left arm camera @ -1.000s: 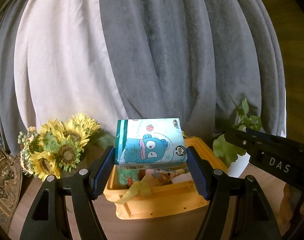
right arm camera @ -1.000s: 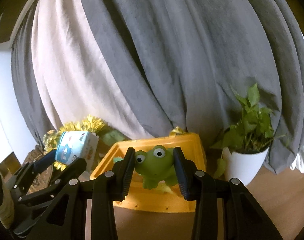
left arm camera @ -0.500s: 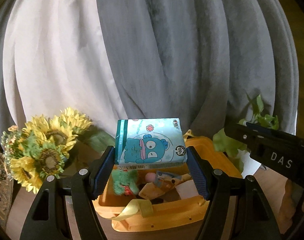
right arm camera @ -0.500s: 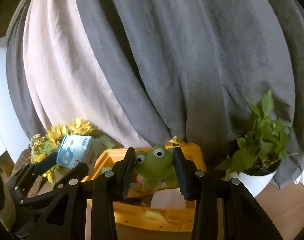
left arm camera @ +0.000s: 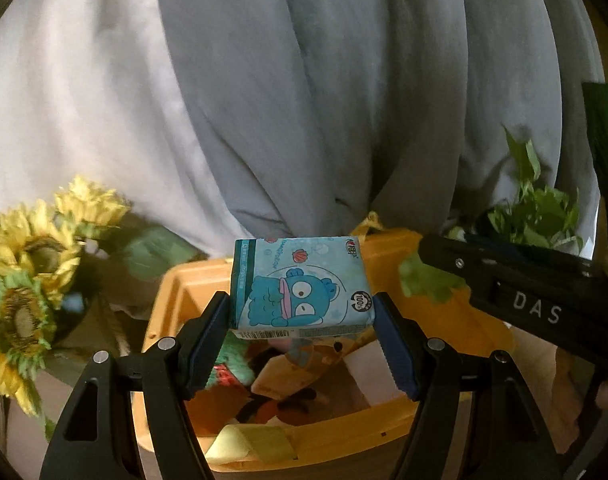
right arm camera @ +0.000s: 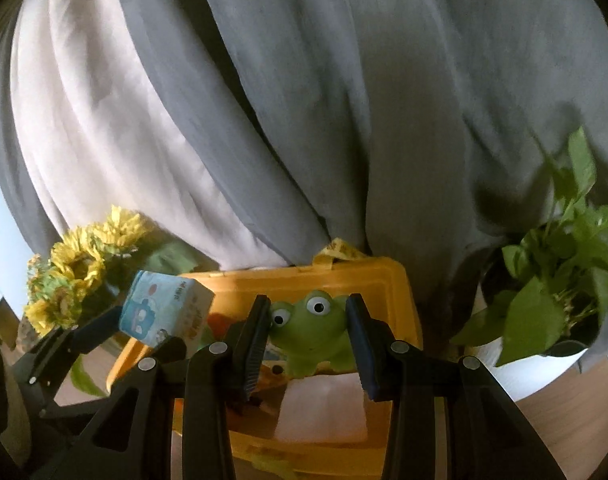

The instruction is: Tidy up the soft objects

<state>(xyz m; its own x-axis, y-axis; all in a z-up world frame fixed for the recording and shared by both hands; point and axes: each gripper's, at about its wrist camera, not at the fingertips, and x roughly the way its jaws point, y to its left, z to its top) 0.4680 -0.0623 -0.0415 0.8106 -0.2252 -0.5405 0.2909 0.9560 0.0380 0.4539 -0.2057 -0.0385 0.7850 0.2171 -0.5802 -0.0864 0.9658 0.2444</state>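
While the left gripper clamps the tissue pack and the right gripper the frog, lower both inside the yellow bin before releasing.

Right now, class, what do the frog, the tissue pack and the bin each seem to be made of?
Frog: likely soft rubber or vinyl; smooth, seamless green skin with a dull sheen.
Tissue pack: thin printed plastic film, judging by its glossy cartoon print, barcode and soft rounded edges.
Bin: hard moulded plastic, by its even yellow colour and stepped, rigid rim.
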